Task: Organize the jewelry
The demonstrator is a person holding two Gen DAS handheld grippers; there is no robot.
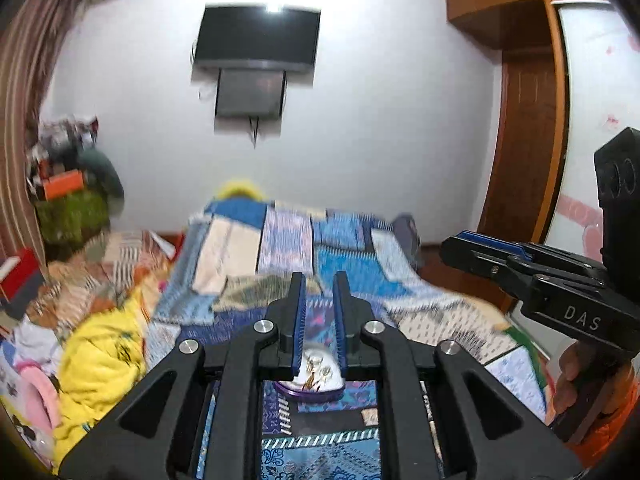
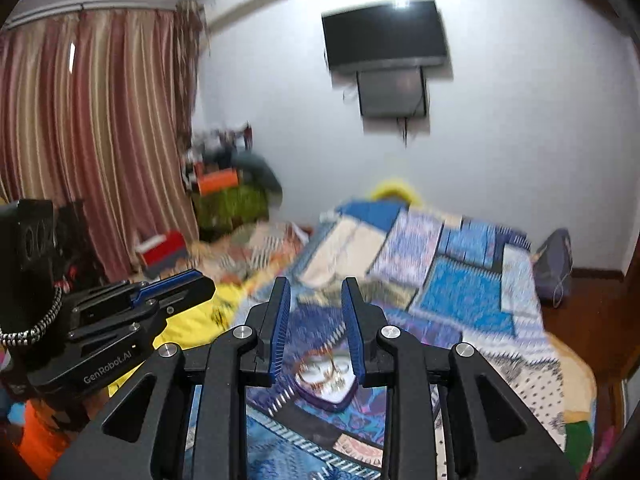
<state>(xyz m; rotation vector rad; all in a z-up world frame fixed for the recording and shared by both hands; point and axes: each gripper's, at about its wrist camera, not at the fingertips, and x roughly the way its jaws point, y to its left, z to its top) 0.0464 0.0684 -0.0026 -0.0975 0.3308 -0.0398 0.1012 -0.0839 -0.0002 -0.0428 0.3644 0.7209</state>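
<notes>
Bed (image 1: pixel 340 248): lying under a blue patchwork quilt, filling the middle of both views; serving here as the landmark.
Curtain (image 2: pixel 96 132): hanging in striped red-brown folds beyond the bed's left side.
Wardrobe (image 1: pixel 520 112): standing in brown wood past the bed's right side.
Television (image 2: pixel 384 34): hanging dark on the white wall above the far end of the bed.
Yellow blanket (image 1: pixel 104 356): lying crumpled along the bed's left edge.
Right gripper (image 2: pixel 316 320): hovering above the bed's near end, blue pads standing apart, gripping nothing.
Left gripper (image 1: pixel 320 312): hovering above the same end, pads parted by a narrower gap, nothing between them.
Jewelry tray (image 2: pixel 326 402): resting on the quilt at the bed's near end, purple-rimmed, white inside, showing below both grippers.
Jewelry (image 2: pixel 332 372): lying inside the tray as small gold-coloured pieces; blurring too much for telling them apart.
</notes>
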